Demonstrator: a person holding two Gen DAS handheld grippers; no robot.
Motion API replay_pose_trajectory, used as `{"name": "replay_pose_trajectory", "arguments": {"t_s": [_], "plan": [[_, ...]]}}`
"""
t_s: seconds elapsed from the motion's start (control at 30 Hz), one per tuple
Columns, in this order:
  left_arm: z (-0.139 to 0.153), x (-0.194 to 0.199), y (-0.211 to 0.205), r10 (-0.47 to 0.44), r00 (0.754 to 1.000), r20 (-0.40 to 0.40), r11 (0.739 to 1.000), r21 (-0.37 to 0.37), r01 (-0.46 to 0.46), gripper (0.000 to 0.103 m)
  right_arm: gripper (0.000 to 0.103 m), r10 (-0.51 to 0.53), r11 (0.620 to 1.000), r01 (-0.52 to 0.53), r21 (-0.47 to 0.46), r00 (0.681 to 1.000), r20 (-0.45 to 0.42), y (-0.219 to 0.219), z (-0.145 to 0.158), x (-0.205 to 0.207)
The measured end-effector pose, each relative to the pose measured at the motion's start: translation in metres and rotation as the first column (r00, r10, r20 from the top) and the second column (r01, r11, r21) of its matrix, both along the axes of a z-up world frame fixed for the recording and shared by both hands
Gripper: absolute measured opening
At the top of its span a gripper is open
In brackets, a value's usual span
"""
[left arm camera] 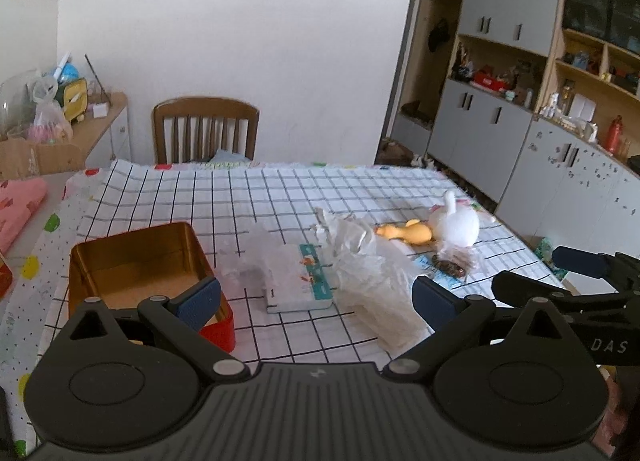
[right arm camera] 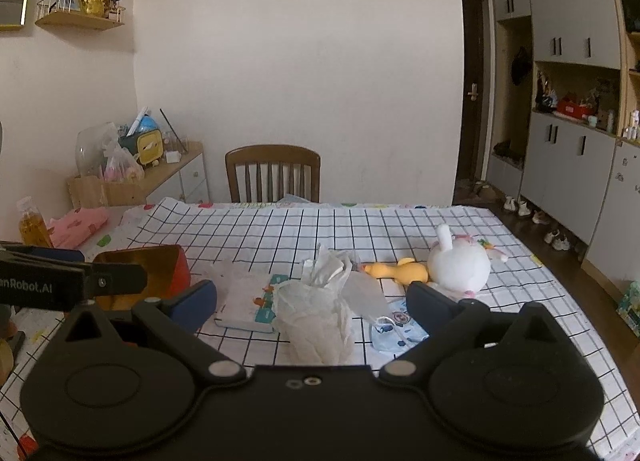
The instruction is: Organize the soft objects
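Observation:
On the checked tablecloth lie a white plush toy point(left arm camera: 456, 224) point(right arm camera: 459, 265), a yellow rubber duck point(left arm camera: 406, 232) point(right arm camera: 396, 271), a crumpled white tissue pack point(left arm camera: 372, 273) point(right arm camera: 318, 311) and a small book point(left arm camera: 300, 281) point(right arm camera: 250, 303). A blue patterned cloth point(right arm camera: 394, 327) lies near the right gripper's right finger. An open red tin with a gold inside point(left arm camera: 140, 261) point(right arm camera: 150, 271) stands at the left. My left gripper point(left arm camera: 316, 299) hangs open above the table with nothing in it. My right gripper point(right arm camera: 312, 307) is open too, held over the tissue pack.
A wooden chair point(left arm camera: 206, 133) point(right arm camera: 273, 173) stands at the far table edge. Folded pink cloth point(left arm camera: 18, 207) point(right arm camera: 78, 225) and a bottle of yellow liquid point(right arm camera: 34, 223) sit at the left. Grey cabinets point(left arm camera: 500, 109) line the right wall, with shoes point(right arm camera: 540, 217) on the floor.

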State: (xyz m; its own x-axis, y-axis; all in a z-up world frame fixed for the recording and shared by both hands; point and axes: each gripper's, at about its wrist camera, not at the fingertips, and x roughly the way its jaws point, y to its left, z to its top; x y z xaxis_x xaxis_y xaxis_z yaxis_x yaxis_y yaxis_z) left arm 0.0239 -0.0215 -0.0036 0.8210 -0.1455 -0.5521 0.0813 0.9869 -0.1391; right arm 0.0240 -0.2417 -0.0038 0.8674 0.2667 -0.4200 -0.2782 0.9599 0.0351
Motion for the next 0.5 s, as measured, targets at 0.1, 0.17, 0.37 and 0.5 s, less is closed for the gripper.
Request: {"name": "replay_pose_trajectory", "arguments": {"t_s": [0.1, 0.17, 0.37, 0.5], "plan": [[-0.006, 0.014, -0.003, 0.013, 1.000, -0.023, 1.000, 0.018, -0.012, 0.102, 0.100, 0.014, 1.000, -0.014, -0.005, 1.000, -0.028, -0.003, -0.009, 0.012], [-0.011, 0.025, -0.004, 0.026, 0.999, -0.039, 0.999, 0.023, -0.025, 0.102, 0.099, 0.030, 0.999, -0.031, -0.019, 0.998, -0.053, -0.004, -0.015, 0.022], [-0.022, 0.061, -0.006, 0.048, 0.996, -0.074, 0.997, 0.056, -0.044, 0.102, 0.096, 0.079, 0.996, -0.085, -0.042, 0.990, -0.118, -0.002, -0.039, 0.053], [-0.031, 0.093, -0.002, 0.081, 0.992, -0.100, 0.994, 0.082, -0.073, 0.102, 0.095, 0.099, 0.991, -0.110, -0.073, 0.984, -0.146, 0.000, -0.047, 0.076]]}}
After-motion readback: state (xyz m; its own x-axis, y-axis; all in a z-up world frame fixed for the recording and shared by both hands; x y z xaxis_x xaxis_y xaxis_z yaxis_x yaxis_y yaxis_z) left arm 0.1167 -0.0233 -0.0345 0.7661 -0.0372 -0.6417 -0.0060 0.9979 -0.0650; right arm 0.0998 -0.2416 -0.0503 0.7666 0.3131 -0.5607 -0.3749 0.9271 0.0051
